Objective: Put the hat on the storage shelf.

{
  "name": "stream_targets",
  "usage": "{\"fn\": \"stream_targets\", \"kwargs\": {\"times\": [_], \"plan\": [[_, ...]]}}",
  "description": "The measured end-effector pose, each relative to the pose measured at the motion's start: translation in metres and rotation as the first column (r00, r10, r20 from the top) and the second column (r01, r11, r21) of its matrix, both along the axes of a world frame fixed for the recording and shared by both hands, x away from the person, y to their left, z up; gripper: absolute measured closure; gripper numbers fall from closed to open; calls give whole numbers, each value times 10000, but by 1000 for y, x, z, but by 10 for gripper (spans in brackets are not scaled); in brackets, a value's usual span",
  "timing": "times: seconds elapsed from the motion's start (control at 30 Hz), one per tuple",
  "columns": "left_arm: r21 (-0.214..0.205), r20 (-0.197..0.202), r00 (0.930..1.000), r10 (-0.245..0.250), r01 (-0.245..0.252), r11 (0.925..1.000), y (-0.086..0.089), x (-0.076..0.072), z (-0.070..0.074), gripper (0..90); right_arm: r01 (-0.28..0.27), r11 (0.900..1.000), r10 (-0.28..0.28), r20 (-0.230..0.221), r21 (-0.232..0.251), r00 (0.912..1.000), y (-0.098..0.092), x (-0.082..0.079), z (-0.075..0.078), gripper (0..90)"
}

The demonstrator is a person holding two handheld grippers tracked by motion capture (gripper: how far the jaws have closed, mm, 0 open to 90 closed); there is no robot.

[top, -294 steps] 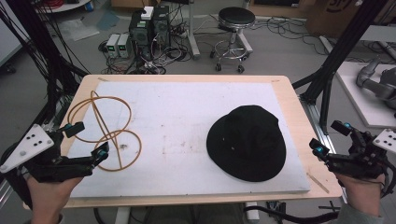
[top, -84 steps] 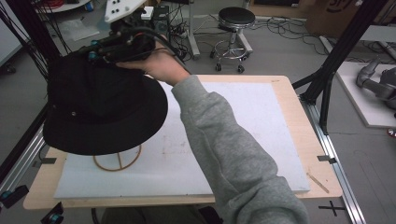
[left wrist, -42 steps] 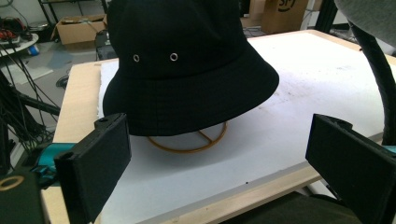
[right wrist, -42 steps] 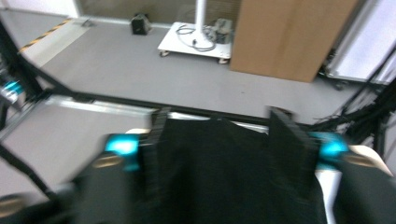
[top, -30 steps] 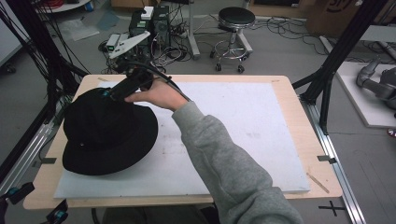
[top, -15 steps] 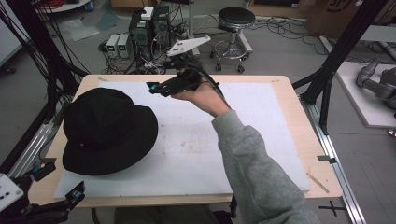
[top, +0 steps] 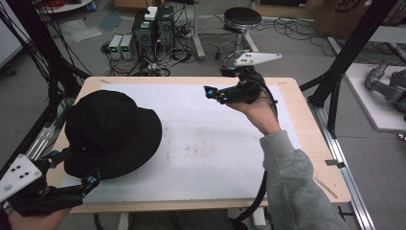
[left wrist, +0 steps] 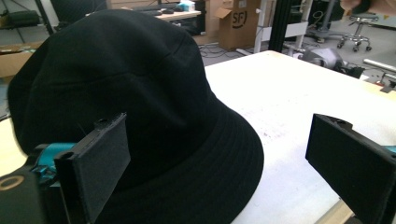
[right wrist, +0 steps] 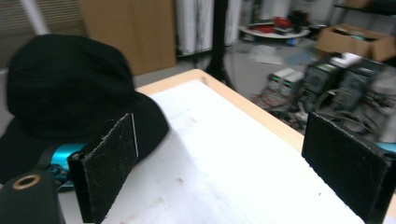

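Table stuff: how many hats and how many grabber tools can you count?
Hats: 1, the black hat.
Grippers: 2, the left gripper and the right gripper, both open and holding nothing.
Total: 3.

The left hand-held gripper (top: 76,168) is held low at the near left corner of the counter (top: 306,124), jaws spread wide, nothing between them; its grey plate is seen at the far left edge. The right hand-held gripper (top: 214,93) is held raised over the far middle of the counter by the right hand (top: 258,108), jaws wide apart and pointed left, empty. A grey sleeve (top: 297,187) is seen on the right forearm.
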State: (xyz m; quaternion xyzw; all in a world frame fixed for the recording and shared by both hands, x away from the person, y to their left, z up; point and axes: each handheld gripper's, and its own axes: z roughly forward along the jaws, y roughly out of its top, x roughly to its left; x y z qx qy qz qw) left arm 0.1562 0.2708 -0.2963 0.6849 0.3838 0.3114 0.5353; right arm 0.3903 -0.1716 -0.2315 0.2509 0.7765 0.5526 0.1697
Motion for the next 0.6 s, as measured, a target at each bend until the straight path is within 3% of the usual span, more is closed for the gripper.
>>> {"fn": "stream_targets", "kwargs": {"times": [0.03, 0.07, 0.2, 0.23, 0.37, 0.47, 0.5, 0.6], "plan": [[0, -20, 10000, -29, 29, 10000, 0, 2, 0, 72, 352, 9992, -352, 34, 196, 9994, -16, -4, -5, 102], [-8, -22, 10000, -30, 30, 10000, 0, 4, 1, 72, 352, 9992, -352, 34, 196, 9994, -16, -4, -5, 102], [-93, 35, 10000, -22, 22, 10000, 1, 10, 3, 72, 1052, 9940, -1050, -80, 312, 9944, -46, -13, -17, 102], [-89, 68, 10000, -18, 18, 10000, 1, 11, 3, 72, 1479, 9883, -1480, -22, 379, 9890, -59, -19, -22, 102], [-172, 162, 9999, -12, 15, 9999, 3, 16, 6, 72, 1884, 9806, -1886, -8, 537, 9820, -79, -28, -32, 102], [-207, 272, 9996, 15, -9, 9998, 4, 19, 8, 72, 2528, 9663, -2531, 11, 493, 9674, -102, -42, -45, 102], [-226, 292, 9996, 3, 4, 9997, 5, 21, 9, 72, 2528, 9663, -2531, 11, 493, 9674, -102, -42, -45, 102], [-294, 402, 9992, 67, -55, 9996, 7, 24, 11, 72, 3145, 9476, -3157, 135, 567, 9488, -121, -57, -58, 102]]}}
